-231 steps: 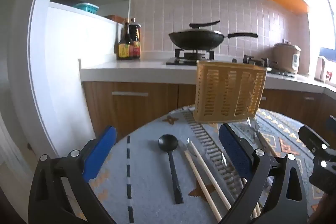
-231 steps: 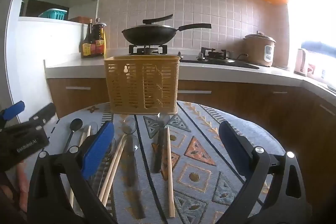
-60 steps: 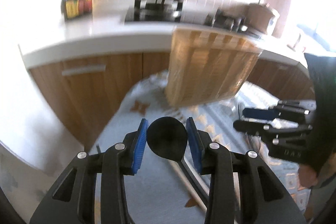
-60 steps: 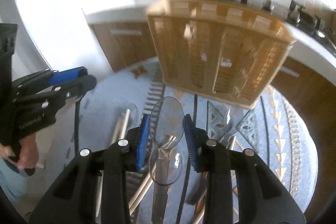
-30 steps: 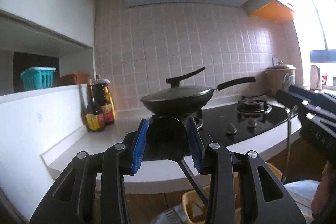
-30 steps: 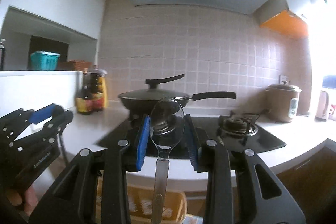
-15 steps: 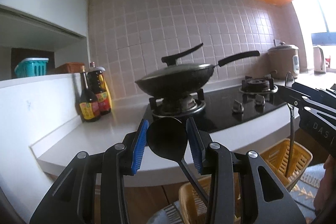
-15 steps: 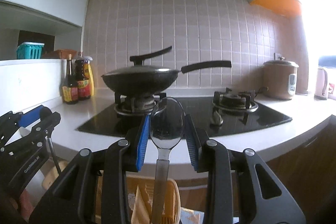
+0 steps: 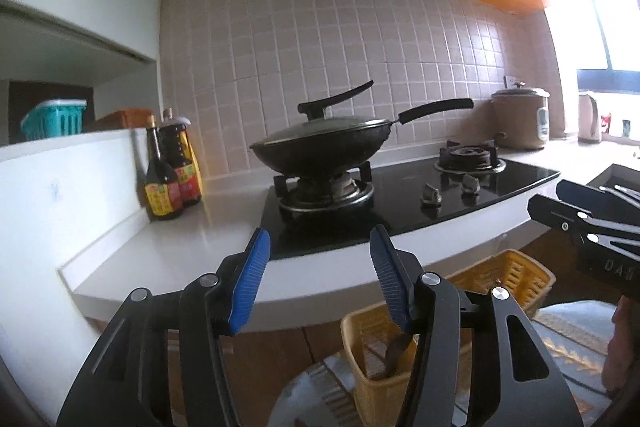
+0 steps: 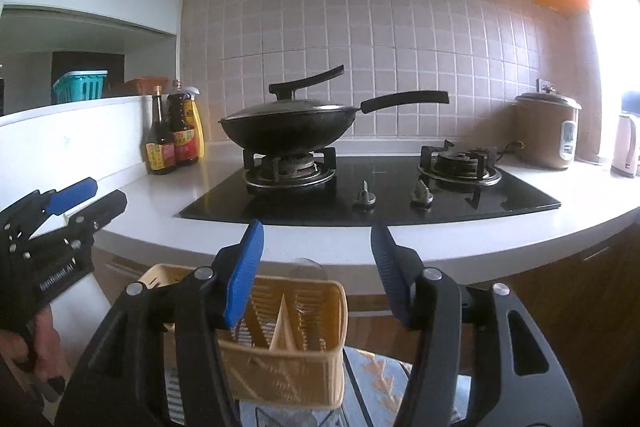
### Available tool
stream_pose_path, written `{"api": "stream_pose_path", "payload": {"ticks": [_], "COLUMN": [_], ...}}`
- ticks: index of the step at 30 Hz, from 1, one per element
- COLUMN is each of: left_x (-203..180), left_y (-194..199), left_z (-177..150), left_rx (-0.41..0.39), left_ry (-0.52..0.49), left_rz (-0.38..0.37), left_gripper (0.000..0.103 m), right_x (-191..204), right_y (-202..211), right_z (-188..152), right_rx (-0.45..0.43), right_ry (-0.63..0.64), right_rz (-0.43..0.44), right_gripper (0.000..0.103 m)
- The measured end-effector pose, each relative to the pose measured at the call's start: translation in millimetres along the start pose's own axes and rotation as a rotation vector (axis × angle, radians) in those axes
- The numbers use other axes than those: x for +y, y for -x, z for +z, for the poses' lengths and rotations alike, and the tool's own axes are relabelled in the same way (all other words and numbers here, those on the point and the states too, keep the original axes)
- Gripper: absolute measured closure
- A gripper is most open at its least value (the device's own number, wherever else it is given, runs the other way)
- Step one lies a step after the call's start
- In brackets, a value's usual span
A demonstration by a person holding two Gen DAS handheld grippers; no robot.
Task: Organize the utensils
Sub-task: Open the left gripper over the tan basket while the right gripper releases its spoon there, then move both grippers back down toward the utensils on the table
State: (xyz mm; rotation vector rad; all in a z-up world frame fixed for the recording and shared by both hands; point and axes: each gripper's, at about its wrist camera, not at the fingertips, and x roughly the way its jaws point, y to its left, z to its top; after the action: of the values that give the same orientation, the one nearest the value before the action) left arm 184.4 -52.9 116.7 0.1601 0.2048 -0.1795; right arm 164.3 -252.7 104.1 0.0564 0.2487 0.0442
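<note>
My left gripper [image 9: 320, 237] hangs above the yellow slotted basket [image 9: 516, 267]; its jaws are opening and nothing is between the blue pads. The black spoon [image 9: 394, 349] stands inside the basket's near-left compartment, below the right finger. In the right wrist view my right gripper [image 10: 318, 227] is also opening and empty above the basket [image 10: 296, 359]. The bowl of the clear spoon [image 10: 306, 267] sticks up just over the basket's rim. Each gripper shows in the other's view: the right gripper [image 9: 592, 227] at the right edge, the left gripper [image 10: 60, 223] at the left edge.
Behind the basket runs a white counter [image 10: 168, 211] with a black hob, a lidded wok [image 10: 288, 127], two sauce bottles [image 10: 176, 131] and a rice cooker [image 10: 548, 131]. The basket stands on a patterned cloth [image 10: 376, 367]. A hand [image 10: 40, 339] holds the left gripper.
Both grippers have opened and let go of their spoons, which now stand in the basket. Both hands have sunk a little, so the basket shows larger.
</note>
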Motion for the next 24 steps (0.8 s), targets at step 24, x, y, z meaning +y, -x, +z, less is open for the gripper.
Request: {"api": "stream_pose_path", "payload": {"ticks": [24], "left_x": [64], "left_y": [62], "left_z": [-92], "left_rx": [0.647], "left_ry": [0.282], "left_rz": [-0.278], "left_gripper": [0.053], "right_x": [6], "right_y": [49], "right_z": [-76], "right_rx": [0.772], "right_ry": [-0.100], "right_rz": [0.144], "right_gripper": [0.051]}}
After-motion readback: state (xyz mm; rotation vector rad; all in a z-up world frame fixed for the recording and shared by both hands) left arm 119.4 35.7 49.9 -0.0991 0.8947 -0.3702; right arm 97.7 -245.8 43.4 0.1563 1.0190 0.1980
